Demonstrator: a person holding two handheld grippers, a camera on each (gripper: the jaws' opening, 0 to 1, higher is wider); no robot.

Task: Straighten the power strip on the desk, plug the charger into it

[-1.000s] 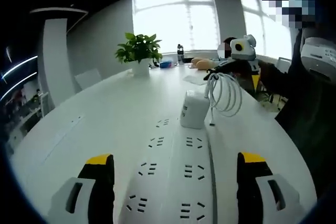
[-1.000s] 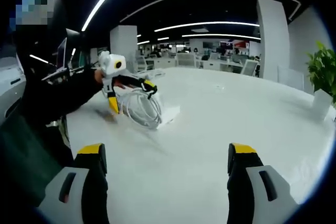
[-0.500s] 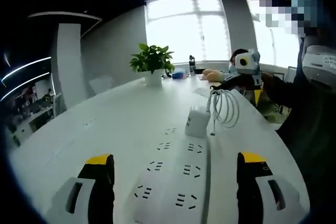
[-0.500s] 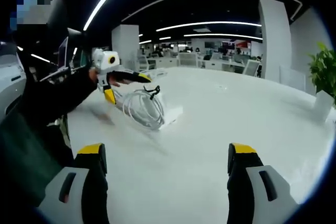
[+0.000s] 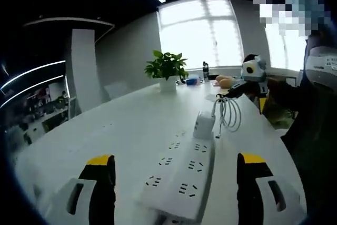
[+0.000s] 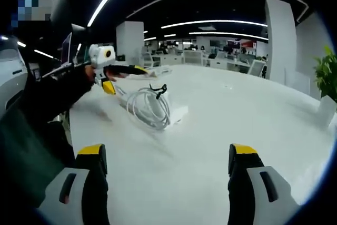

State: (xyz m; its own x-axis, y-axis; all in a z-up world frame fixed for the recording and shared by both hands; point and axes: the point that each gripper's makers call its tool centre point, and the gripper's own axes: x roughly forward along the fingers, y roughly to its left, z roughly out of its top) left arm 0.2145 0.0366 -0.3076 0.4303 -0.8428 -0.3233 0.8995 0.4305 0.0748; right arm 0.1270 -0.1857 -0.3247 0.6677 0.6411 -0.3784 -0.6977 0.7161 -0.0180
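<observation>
Glossy white table: long flat power strip at centre, boxy charger with looped cable plugged in; left gripper and right gripper both spread apart.

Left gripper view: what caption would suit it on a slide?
Open jaws frame a white power strip, charger plugged in at its far end.

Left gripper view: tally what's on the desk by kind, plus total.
Power strip: 1
Charger, white, at the strip's far end: 1
Coiled white cable beside the charger: 1
Potted plant: 1
Dark bottle near the window: 1
Total: 5. Small items by the bottle are too blurred to count.
</observation>
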